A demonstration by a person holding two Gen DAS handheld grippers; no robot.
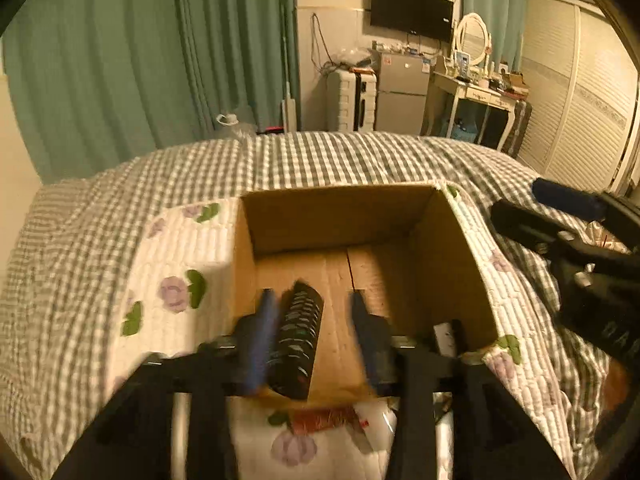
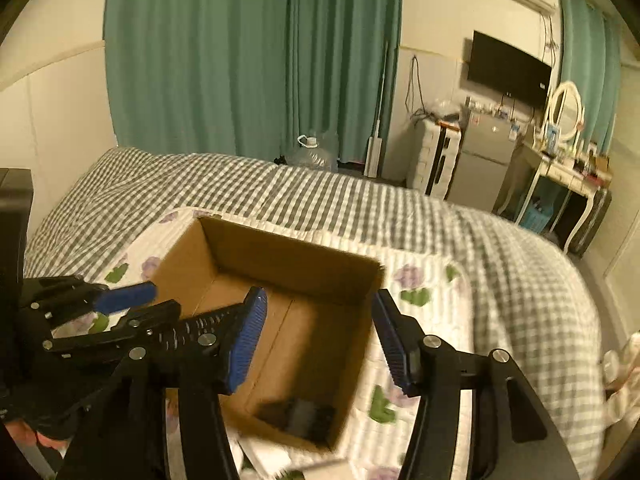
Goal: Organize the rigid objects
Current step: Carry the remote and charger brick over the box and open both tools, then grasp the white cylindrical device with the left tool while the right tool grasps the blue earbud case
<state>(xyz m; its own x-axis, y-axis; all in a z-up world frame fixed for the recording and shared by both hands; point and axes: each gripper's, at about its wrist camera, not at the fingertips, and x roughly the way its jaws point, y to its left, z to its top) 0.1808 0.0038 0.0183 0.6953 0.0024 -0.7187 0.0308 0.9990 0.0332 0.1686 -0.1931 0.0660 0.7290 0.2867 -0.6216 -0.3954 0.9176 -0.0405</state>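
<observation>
Remote control (image 1: 298, 340), black with rows of pale buttons, sits between the jaws of the left gripper (image 1: 312, 340), lying against the left finger while the right finger stands clear of it. So the jaws are spread, not pinching, and the remote seems to be leaning or dropping rather than held. Its long axis runs almost along the fingers, pointing forward and down into the cardboard box (image 1: 444, 240) just ahead of and below the jaws. The left hand is plainly the nearer one. I judge the release into the box to be the step in hand.

The right gripper (image 2: 320, 336) hovers above the same box with its jaws wide apart and nothing between them; the box floor lies straight below them.

A dark flat object (image 2: 298, 416) rests at the near corner of the box in the right wrist view, too blurred to name. Just behind the left jaws, on the floral quilt (image 1: 176, 248), lie a reddish packet (image 1: 324, 420) and something white, both cut off by the gripper. Motion blur softens the remote's near end.
</observation>
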